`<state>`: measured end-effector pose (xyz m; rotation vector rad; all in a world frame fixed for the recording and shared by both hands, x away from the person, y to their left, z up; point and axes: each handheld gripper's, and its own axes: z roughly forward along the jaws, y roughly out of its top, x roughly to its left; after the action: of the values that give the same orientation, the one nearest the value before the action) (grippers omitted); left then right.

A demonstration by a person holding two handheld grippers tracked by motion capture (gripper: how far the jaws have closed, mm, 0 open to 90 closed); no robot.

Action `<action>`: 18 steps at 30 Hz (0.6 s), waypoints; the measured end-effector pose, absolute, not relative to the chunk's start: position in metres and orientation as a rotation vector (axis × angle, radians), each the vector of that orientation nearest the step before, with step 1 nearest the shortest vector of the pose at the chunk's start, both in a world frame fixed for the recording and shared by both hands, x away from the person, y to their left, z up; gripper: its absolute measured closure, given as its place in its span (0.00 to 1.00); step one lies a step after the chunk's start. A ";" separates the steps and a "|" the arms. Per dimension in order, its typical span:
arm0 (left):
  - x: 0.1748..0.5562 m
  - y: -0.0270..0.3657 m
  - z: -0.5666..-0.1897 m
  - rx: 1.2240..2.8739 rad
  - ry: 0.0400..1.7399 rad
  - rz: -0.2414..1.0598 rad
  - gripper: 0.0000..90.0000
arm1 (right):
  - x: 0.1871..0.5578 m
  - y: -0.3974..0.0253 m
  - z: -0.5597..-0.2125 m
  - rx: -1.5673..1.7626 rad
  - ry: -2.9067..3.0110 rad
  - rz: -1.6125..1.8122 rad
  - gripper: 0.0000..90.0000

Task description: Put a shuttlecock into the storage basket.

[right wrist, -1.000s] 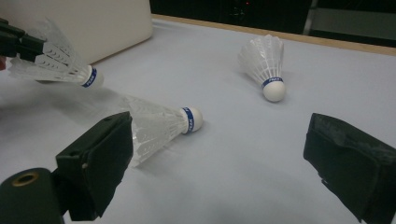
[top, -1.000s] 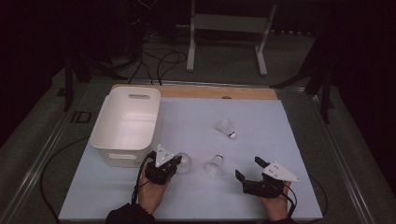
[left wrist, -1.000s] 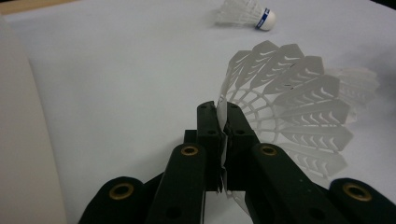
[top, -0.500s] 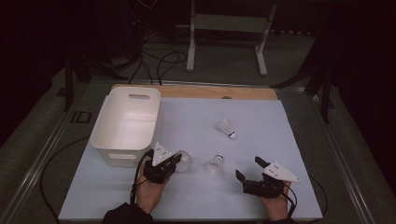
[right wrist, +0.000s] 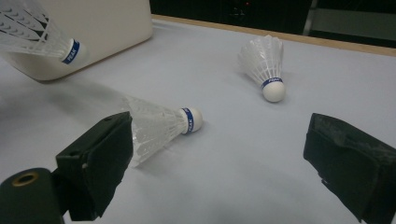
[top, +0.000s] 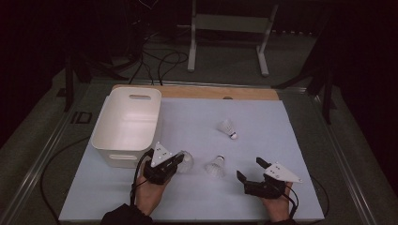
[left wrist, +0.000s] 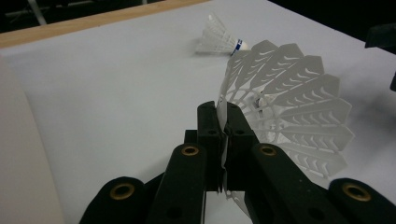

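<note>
My left gripper (top: 174, 161) (left wrist: 223, 122) is shut on the feather skirt of a white shuttlecock (top: 185, 161) (left wrist: 289, 93), just in front of the white bin (top: 126, 123). In the right gripper view that held shuttlecock (right wrist: 35, 32) hangs at the upper left, cork end with a blue band pointing right. A second shuttlecock (top: 215, 165) (right wrist: 159, 122) lies on its side mid-table, between the two grippers. A third shuttlecock (top: 227, 127) (right wrist: 267, 65) (left wrist: 219, 38) lies farther back. My right gripper (top: 249, 168) (right wrist: 224, 158) is open and empty, near the front right.
The white bin (right wrist: 98, 23) (left wrist: 18, 154) stands empty at the left on the pale blue mat (top: 263, 117). A wooden strip (top: 216, 92) borders the mat's far edge. Cables and a metal stand (top: 227, 33) lie on the floor beyond the table.
The left gripper has shifted only slightly with its shuttlecock. The right gripper and the two loose shuttlecocks have stayed in place.
</note>
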<state>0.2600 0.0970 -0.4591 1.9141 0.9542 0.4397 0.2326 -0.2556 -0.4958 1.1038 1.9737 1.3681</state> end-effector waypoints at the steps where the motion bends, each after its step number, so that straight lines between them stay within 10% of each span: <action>1: 0.260 0.097 -0.457 1.910 0.949 0.439 0.98 | 0.233 -0.256 -0.496 1.104 1.974 1.368 0.09; 18: 0.257 0.097 -0.444 1.922 0.900 0.428 0.98 | 0.233 -0.255 -0.496 1.100 1.975 1.373 0.09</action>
<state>0.2570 0.0974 -0.4435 1.9218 0.8998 0.4276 0.2330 -0.2554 -0.4962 1.0997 1.9746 1.3728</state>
